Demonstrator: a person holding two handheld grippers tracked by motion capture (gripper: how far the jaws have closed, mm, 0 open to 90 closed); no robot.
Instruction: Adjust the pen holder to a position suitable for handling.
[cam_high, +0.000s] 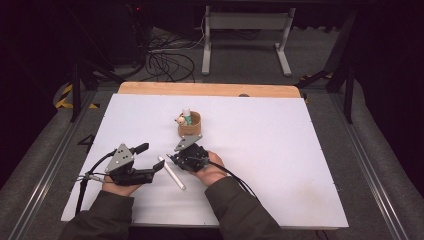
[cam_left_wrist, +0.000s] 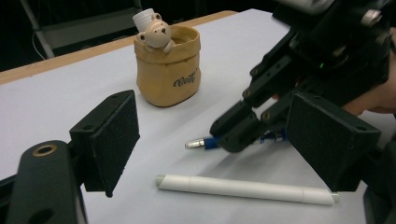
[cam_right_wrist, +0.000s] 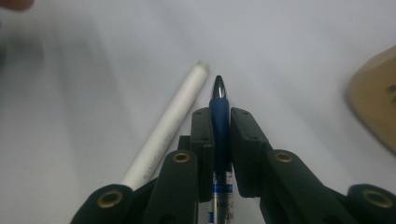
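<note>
A blue pen (cam_right_wrist: 219, 100) with a silver tip lies low over the white tabletop, and my right gripper (cam_right_wrist: 220, 119) is shut on its barrel; the left gripper view shows that tip (cam_left_wrist: 198, 143) sticking out of the right gripper (cam_left_wrist: 233, 133). Beside the pen a white marker (cam_right_wrist: 173, 123) (cam_left_wrist: 243, 189) (cam_high: 171, 172) lies flat on the table. My left gripper (cam_high: 150, 158) (cam_left_wrist: 219, 161) stands open to the left of the marker, holding nothing. A tan pouch (cam_high: 190, 127) (cam_left_wrist: 170, 70) stands upright behind, with a small bear figure (cam_left_wrist: 154, 33) and a white-capped item in it.
The white board (cam_high: 275, 150) covers a wooden table whose far edge (cam_high: 210, 89) shows. Beyond it are the white legs of a desk frame (cam_high: 245, 40) and loose cables (cam_high: 165, 60) on the floor. The pouch's edge (cam_right_wrist: 373, 100) is at the right in the right gripper view.
</note>
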